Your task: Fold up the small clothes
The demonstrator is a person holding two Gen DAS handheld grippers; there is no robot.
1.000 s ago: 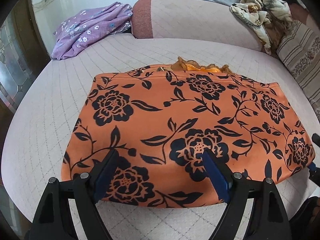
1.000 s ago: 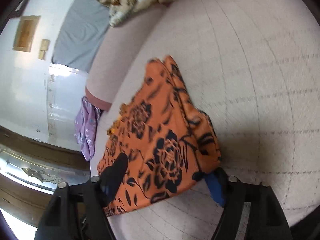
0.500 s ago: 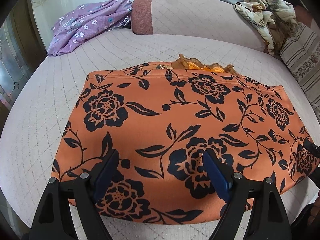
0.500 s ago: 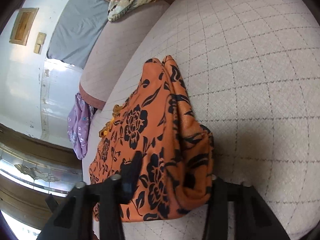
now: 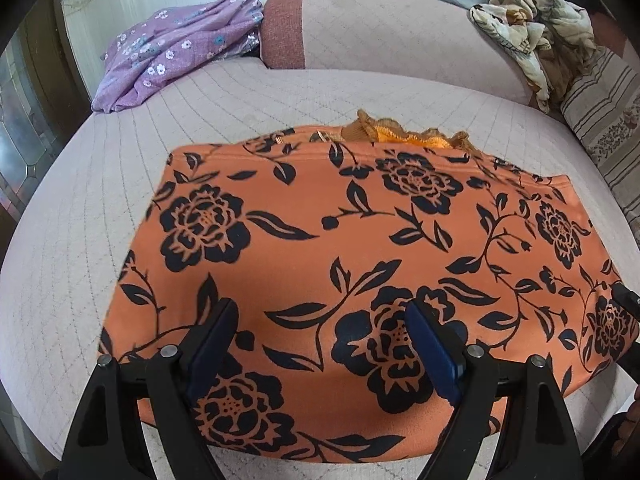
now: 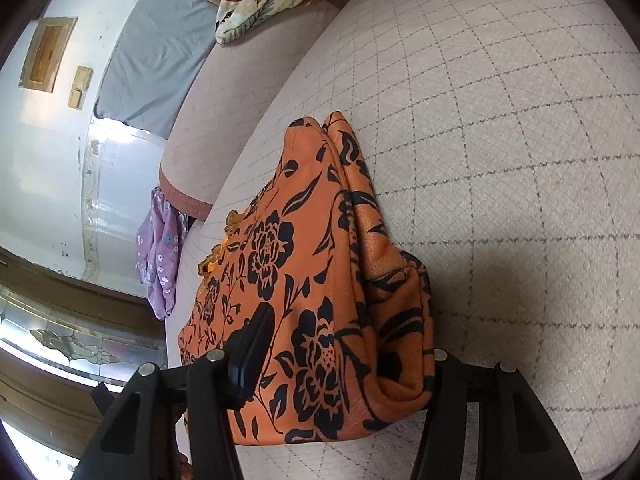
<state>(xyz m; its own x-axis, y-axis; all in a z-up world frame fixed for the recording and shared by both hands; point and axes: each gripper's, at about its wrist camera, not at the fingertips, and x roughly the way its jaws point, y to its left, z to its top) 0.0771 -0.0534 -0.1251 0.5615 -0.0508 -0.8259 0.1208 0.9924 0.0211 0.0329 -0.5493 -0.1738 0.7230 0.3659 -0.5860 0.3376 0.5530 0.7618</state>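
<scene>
One orange garment with a black floral print [image 5: 360, 264], a soft knit already doubled over, lies flat on the pale quilted sofa seat [image 5: 120, 184], its frilled orange trim [image 5: 404, 136] peeping out along the far edge.

Right tongs [image 6: 340, 364] straddle the garment's right end: the dark pad on one side sits over the top layer, the other finger is hidden behind the bunched fold, where the cloth humps up between the jaws. They have just been opening from a tighter pinch, and I cannot tell whether the pads bite at all now. Left tongs [image 5: 320, 344] hover released, jaws wide, over the near edge with nothing between them.

Doing the step well, as I judge it: gather every layer at that right end before lifting, or the underside will lag and skew the fold. Carry it across low and level, and use the left tongs to pin the near edge (this fabric looks slippery, likely to creep on the quilting).

Further out: a lilac flowered garment [image 5: 176, 48] on the far left of the seat, a cream patterned cloth heap [image 5: 532, 36] on the backrest.
</scene>
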